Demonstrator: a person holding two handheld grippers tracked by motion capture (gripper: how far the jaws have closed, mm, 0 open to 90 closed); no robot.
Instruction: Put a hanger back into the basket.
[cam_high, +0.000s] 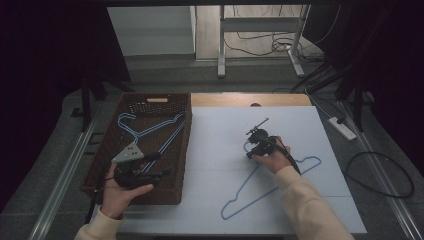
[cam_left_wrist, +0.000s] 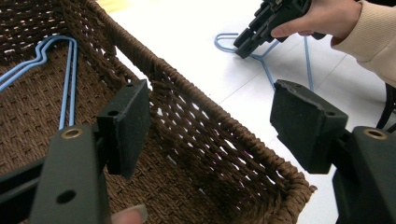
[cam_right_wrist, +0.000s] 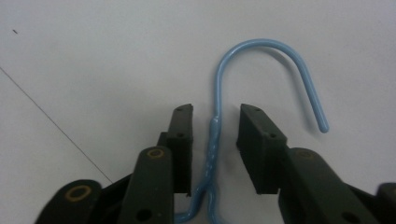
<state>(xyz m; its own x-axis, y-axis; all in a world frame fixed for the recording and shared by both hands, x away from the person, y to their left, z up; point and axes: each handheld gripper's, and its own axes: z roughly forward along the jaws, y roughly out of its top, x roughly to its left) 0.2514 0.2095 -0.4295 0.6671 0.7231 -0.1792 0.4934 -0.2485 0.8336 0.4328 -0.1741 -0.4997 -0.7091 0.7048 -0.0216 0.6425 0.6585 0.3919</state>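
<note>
**Q:** Blue-coated wire — where did the hanger sit at this entry?

**A:** I logged the blue hanger (cam_high: 272, 186) flat on the white sheet (cam_high: 220, 150), right of the basket (cam_high: 181, 150) and apart from it, hook end farthest from me. My right gripper (cam_right_wrist: 215, 140) was at the neck, tips angled down toward the sheet. In the right gripper view the twisted neck ran up between my two jaws, with the hook curving beyond the tips. I saw a gap on each side of the wire, so the pads were not pressing; jaws partly parted, nothing held.

**Q:** And the left tool?

**A:** My left gripper (cam_left_wrist: 210, 126) hung over the near right part of the woven brown basket, held in my left hand (cam_high: 117, 192). Its jaws stood wide apart with nothing between them; in the left gripper view the basket's rim passed below the gap.

**Q:** Contents of the basket?

**A:** Blue wire hangers (cam_high: 150, 131) lay on its floor, overlapping; I could not tell the count for certain. In the left gripper view their doubled wires (cam_left_wrist: 65, 79) ran along the weave, left of my left jaw.

**Q:** Anything else noted?

**A:** My right hand (cam_high: 275, 159) wrapped the tool body; cream sleeves (cam_high: 307, 207) on both forearms.
</note>
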